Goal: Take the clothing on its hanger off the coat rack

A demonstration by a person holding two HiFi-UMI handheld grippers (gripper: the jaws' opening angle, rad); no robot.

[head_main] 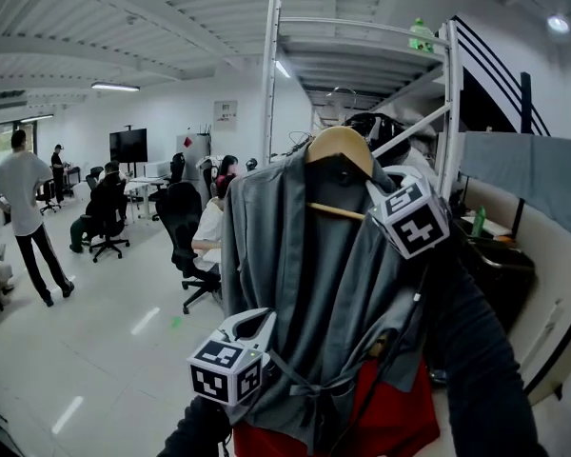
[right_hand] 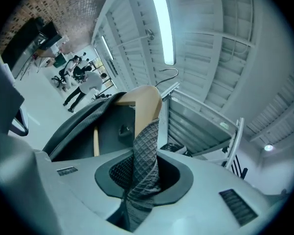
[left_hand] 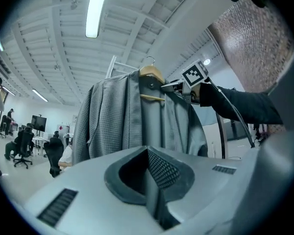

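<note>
**Grey garment on its hanger, held up in front of the rack**

Open office all round: a pale glossy floor [head_main: 95,322], a ribbed white ceiling with a tube light [head_main: 114,87], and at the far left a person [head_main: 24,212] standing, with others seated on black office chairs [head_main: 186,222] further in.

Low and left of centre, my left tool [head_main: 254,329] points level at the garment's lower front. Its pads are pressed together with nothing between them, and from its own view the cloth hangs some way ahead.

At the centre, the grey garment [head_main: 305,284] hangs on its wooden hanger [head_main: 340,146], with red cloth [head_main: 390,417] showing below its hem.

My right arm, in a dark sleeve [head_main: 476,350], reaches up to the hanger's shoulder. There my right tool [head_main: 376,196] is clamped on a fold of the garment's waffle-weave fabric, with the wood just beyond.

Behind stands the white coat rack [head_main: 269,84]; the hanger sits below its top rail.
</note>
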